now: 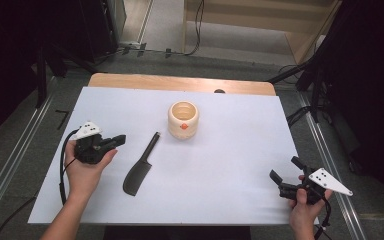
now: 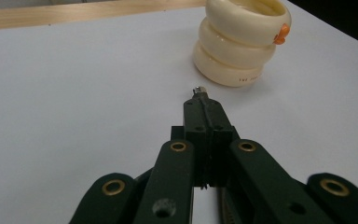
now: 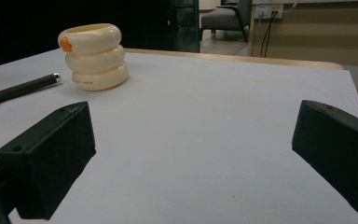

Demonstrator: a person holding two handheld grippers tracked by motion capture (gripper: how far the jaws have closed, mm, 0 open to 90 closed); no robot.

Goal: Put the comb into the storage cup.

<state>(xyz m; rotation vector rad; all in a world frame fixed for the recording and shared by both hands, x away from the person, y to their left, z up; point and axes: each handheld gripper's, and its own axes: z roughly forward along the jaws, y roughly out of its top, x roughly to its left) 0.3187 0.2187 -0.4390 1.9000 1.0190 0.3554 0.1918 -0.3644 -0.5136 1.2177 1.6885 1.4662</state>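
- We see a cream ribbed ceramic cup (image 1: 183,119), shaped like three stacked rings with a small orange knob on its side, standing upright near the middle of the white sheet over the wooden worktop (image 1: 230,150).
- Just left of the cup lies a black spatula-like knife (image 1: 140,168), flat on the sheet; its thin handle points toward the cup and stops short of touching it.
- The left tongs (image 1: 114,142), held in the person's left hand (image 1: 84,167), sit at the sheet's left side, apart from the knife; in the left gripper view we see the jaws pressed together with nothing between them, pointing toward the cup.
- The right tongs (image 1: 283,170), held in the right hand (image 1: 302,210) near the sheet's front right corner, are spread wide and empty, well apart from cup and knife.
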